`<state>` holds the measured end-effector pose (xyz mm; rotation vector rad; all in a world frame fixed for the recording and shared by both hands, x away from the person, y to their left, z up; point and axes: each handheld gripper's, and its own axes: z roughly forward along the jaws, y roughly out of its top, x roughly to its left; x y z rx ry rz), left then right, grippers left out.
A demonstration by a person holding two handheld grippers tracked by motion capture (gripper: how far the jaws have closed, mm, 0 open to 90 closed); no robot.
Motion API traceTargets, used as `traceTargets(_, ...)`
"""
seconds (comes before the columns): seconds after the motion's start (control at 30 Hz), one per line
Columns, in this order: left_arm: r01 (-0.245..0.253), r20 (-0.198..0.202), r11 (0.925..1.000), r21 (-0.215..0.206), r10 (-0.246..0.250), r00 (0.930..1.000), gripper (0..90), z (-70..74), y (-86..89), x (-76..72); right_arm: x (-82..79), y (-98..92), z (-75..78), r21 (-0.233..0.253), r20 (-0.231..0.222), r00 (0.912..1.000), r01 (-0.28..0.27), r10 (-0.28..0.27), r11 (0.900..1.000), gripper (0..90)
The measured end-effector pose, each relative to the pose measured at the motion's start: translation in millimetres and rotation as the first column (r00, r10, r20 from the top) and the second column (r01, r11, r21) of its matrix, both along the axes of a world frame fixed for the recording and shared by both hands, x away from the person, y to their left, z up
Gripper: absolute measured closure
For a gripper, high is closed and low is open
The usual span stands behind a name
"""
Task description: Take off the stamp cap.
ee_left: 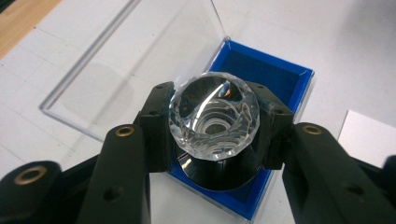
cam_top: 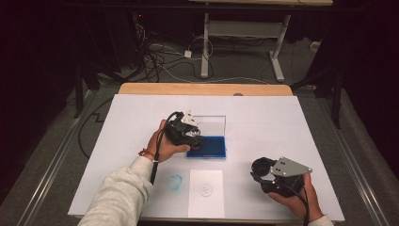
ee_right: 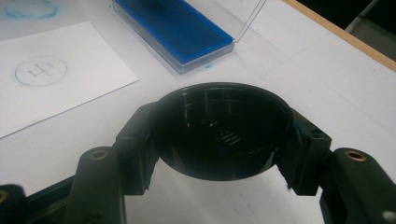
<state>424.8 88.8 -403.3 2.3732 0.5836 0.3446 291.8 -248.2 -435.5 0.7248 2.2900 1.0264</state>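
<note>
A stamp [ee_left: 214,116] with a clear faceted top and a black round base stands on the blue ink pad [ee_left: 261,70]; my left gripper [ee_left: 215,129] is shut on it. From above, the left gripper [cam_top: 193,140] hovers over the near left corner of the ink pad [cam_top: 212,147], whose clear lid [cam_top: 212,123] stands open behind. My right gripper [ee_right: 219,149] is shut on a black round cap [ee_right: 222,126], held above the table at the front right [cam_top: 261,167]. A white paper [cam_top: 205,193] bears a faint round blue stamp mark [ee_right: 41,71].
A blue ink smudge [cam_top: 175,181] marks the white table cover left of the paper. The wooden table edge [cam_top: 202,88] runs along the back. Cables and a desk frame [cam_top: 244,33] lie on the floor beyond.
</note>
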Motion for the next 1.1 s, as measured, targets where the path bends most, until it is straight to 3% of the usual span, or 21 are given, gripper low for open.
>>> traceTargets(0.6,0.005,0.075,0.9961,-0.088,0.001,0.9972,54.7,36.3,19.7,-14.5,-1.7,-4.0,3.1,0.006,0.005,0.9999,0.015,-0.015,1.000,38.8)
traceTargets(1.1,0.039,0.090,0.9951,-0.090,-0.031,0.9954,54.8,44.6,13.7,-15.8,-4.1,-6.8,1.7,0.006,-0.001,0.9997,0.026,-0.026,1.000,38.8)
